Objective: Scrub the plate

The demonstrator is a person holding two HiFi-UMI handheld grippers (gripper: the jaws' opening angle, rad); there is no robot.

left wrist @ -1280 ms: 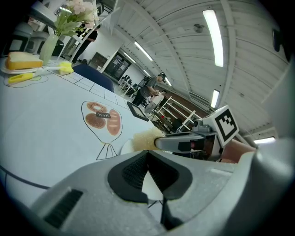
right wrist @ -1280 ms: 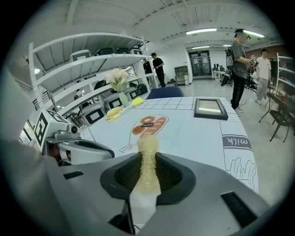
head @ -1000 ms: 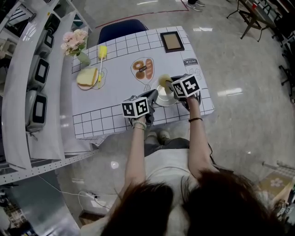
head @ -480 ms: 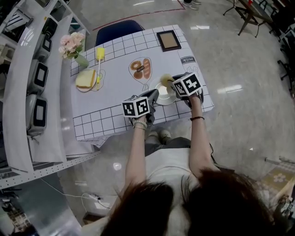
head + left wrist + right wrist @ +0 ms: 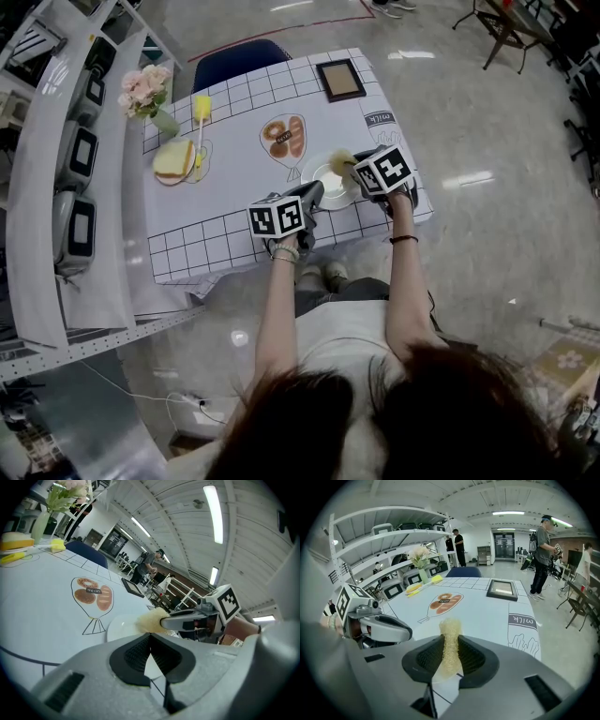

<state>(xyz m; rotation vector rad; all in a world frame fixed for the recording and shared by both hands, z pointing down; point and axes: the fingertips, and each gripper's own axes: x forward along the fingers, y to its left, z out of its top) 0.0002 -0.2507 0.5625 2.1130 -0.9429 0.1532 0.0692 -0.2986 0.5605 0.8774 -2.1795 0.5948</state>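
Nearest in, the left tongs point(image 5: 316, 194) are clamped shut on the near rim of the white plate point(image 5: 325, 184), a sliver of rim wedged between their pads point(image 5: 136, 656). The plate sits on the gridded tablecloth point(image 5: 225, 234). Just right of them, the right tongs point(image 5: 354, 169) are squeezed on a pale fibrous scrubber point(image 5: 450, 630), which pokes out past the tips and sits over the plate's far-right part. I can't tell if it's touching. Just beyond the plate there's a printed bread drawing point(image 5: 284, 137). Farther out ahead of the right tongs lies a picture frame point(image 5: 340, 81). Well off to the left of the left tongs are a yellow brush point(image 5: 202, 117) and pink flowers point(image 5: 145, 87).
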